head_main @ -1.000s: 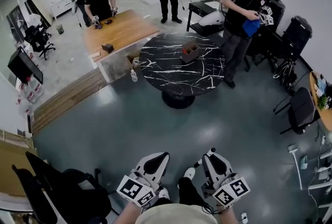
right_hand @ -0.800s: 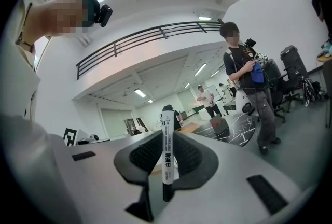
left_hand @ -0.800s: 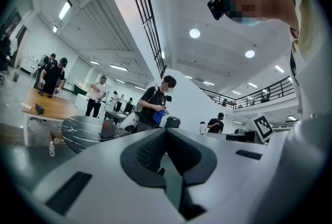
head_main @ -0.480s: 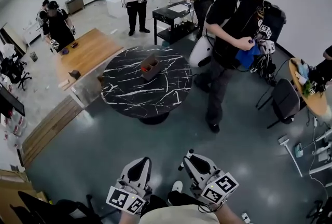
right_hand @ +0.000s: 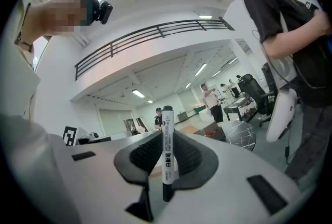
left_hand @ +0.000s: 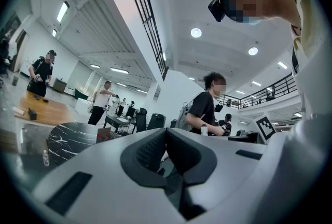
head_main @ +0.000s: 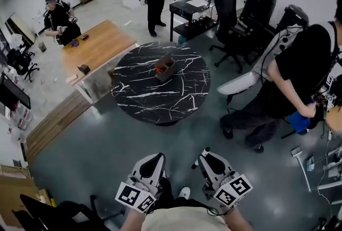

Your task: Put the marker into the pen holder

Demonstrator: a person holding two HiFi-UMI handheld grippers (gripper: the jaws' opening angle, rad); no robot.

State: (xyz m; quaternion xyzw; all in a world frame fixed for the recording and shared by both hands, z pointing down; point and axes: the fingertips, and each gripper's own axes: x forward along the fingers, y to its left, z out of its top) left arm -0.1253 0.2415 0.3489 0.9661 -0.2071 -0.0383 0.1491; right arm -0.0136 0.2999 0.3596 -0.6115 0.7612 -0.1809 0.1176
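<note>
A brown open-topped pen holder (head_main: 164, 66) stands on the round black marble table (head_main: 144, 96) a few steps ahead across the grey floor. Both grippers hang low near my body, far from the table. My right gripper (head_main: 209, 159) is shut on a white marker with a black cap (right_hand: 167, 145), which stands upright between the pads of the right gripper (right_hand: 167, 158). My left gripper (head_main: 152, 167) has its jaws together with nothing between them, as the left gripper (left_hand: 166, 151) view shows. The pen holder (left_hand: 104, 135) also shows small in that view.
A person in black (head_main: 299, 77) with a blue cloth bends at the right beside a white chair (head_main: 243, 83). A wooden table (head_main: 96, 48) stands left of the marble one, with a black desk (head_main: 195, 8) and office chairs (head_main: 230, 16) behind. More people stand further back.
The person with the blue cloth has walked from beside the marble table to the right edge of the view. My view has swung a little. Both grippers stay low, the marker still held.
</note>
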